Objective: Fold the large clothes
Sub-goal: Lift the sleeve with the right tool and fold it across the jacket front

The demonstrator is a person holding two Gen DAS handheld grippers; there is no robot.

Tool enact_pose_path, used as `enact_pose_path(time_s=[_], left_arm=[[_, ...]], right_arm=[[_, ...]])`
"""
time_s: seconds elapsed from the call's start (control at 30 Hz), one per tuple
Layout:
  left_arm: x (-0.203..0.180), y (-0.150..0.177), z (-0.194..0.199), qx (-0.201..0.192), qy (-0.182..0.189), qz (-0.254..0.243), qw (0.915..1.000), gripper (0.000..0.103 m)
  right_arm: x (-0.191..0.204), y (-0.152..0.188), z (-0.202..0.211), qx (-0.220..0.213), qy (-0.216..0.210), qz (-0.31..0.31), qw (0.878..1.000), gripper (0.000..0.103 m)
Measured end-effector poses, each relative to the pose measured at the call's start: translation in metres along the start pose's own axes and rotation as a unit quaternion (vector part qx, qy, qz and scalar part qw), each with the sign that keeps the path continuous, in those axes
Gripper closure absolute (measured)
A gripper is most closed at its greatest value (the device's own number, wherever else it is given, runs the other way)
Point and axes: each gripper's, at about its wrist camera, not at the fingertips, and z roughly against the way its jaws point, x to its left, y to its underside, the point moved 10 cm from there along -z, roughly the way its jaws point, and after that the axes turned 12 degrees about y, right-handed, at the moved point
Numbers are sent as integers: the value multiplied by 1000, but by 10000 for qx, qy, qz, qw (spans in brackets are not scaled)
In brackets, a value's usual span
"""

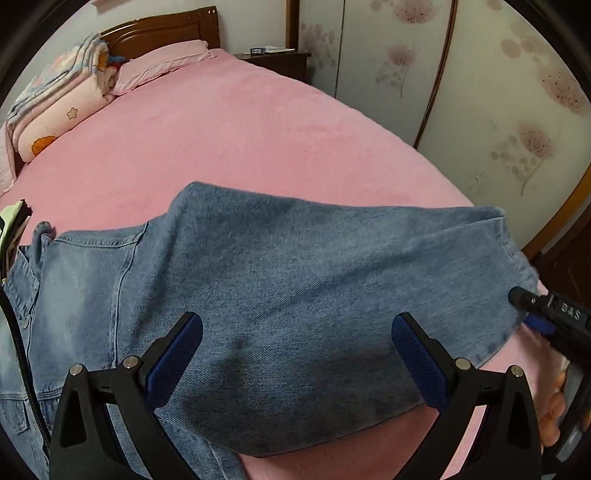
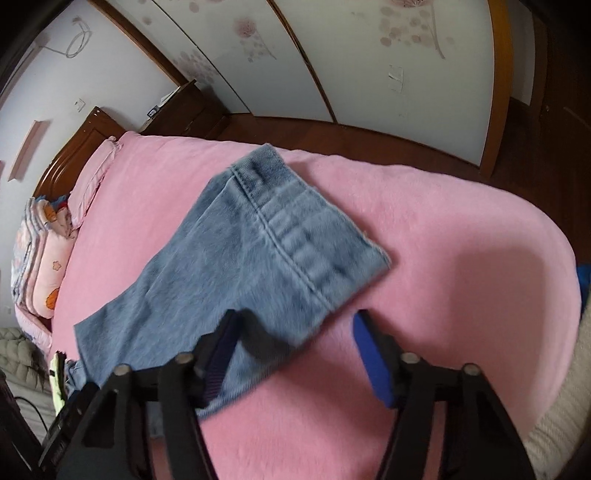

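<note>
Now you are folding the denim jacket on the pink bed.
Your left hand-held gripper is hovering released; your right hand-held gripper is straddling the sleeve cuff, unclenched. Next, pinch it.

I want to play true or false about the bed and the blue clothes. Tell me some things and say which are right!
1. The denim garment lies on a pink bed cover. True.
2. The left hand-held gripper is clamped shut on the denim. False: its jaws stand wide apart over the cloth.
3. A folded quilt with flower prints sits near the headboard. True.
4. The bed cover is green. False: it is pink.
5. The right hand-held gripper is near the sleeve end. True.
</note>
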Motion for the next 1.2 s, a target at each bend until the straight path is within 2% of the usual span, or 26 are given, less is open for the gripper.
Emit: enact_pose_path(time_s=[0.03,0.07,0.1,0.2,0.27,0.37,0.43,0.53,0.63,0.7,0.77,0.8,0.9,1.0,1.13,1.2], left_arm=[[2,0,2,-20,4,11,10000,1],[4,-1,7,-62,-1,19,10000,1],[6,-2,14,-116,-11,11,9999,1],[15,-3,42,-197,2,-73,9998,1],[27,-2,68,-296,-107,-153,9994,1],[58,4,108,-499,-191,-20,9986,1],[90,13,137,-639,-172,257,9975,1],[148,34,179,-863,-390,755,9926,1],[197,62,205,-908,-479,1183,9877,1],[218,79,215,-895,-549,1354,9852,1],[234,97,216,-788,-596,1471,9842,1],[236,103,214,-726,-558,1500,9844,1],[237,120,203,-536,-192,1602,9854,1],[227,129,187,-429,279,1728,9836,1],[203,130,166,-363,950,1854,9774,1],[192,129,157,-336,1179,1861,9749,2]], right_arm=[[2,-2,-1,-33,58,46,10000,68],[6,-3,-1,-58,12,84,9999,88],[13,-4,2,-86,-164,127,9997,96],[33,-9,34,-616,-205,428,9970,96],[62,-7,69,-967,-611,680,9911,98],[124,11,121,-1346,-1171,1278,9756,98],[173,36,153,-1521,-1507,1850,9591,98],[247,88,182,-1594,-1937,2756,9280,98],[303,149,185,-1510,-2029,3497,9021,98],[330,186,169,-1320,-1907,3932,8897,95],[344,225,140,-1081,-1570,4332,8809,95],[344,241,129,-975,-1435,4495,8763,94],[337,272,95,-660,-1116,4818,8666,82],[324,282,97,-479,-1213,4849,8648,73],[297,276,127,-787,-1377,4780,8639,50],[282,268,141,-949,-1358,4703,8668,49]])
